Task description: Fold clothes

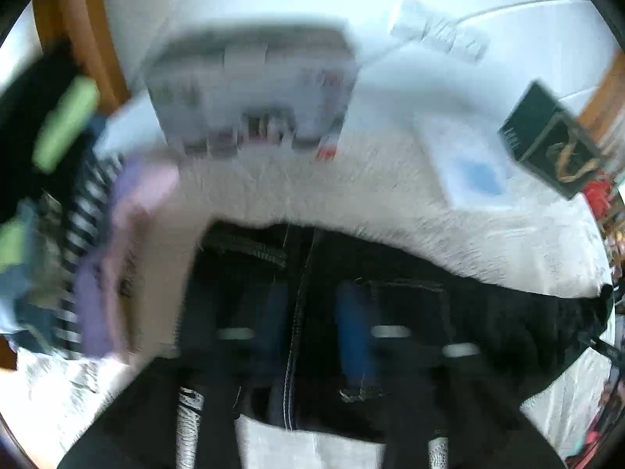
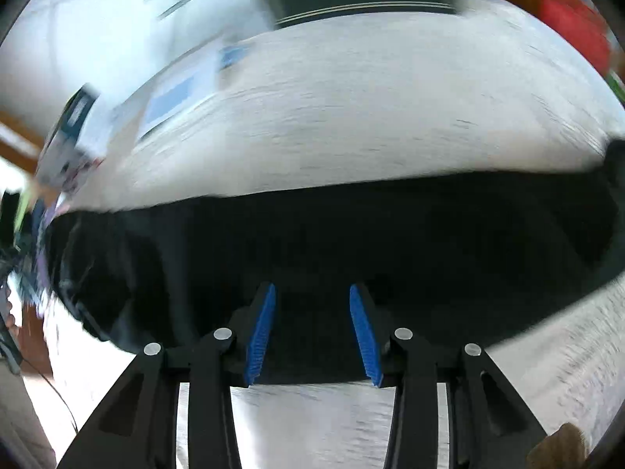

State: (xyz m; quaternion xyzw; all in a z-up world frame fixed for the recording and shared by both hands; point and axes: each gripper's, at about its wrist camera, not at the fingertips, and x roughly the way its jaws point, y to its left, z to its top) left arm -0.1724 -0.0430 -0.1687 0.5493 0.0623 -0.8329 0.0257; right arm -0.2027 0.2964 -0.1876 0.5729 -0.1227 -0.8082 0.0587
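My left gripper (image 1: 316,328) and right gripper (image 2: 316,336), jaws apart, hover over the dark garment (image 2: 351,234) on the white cloth (image 2: 351,117); I judge a hem needs pinching.

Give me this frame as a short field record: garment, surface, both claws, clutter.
garment: black garment with stitched seam and pockets, spread flat
surface: white textured cover
left claw: over the garment's centre seam, blurred; open or shut unclear
right claw: open, blue pads apart over the garment's near edge, gripping nothing
clutter: dark box, pile of clothes at the left
image quality: motion blur in both views
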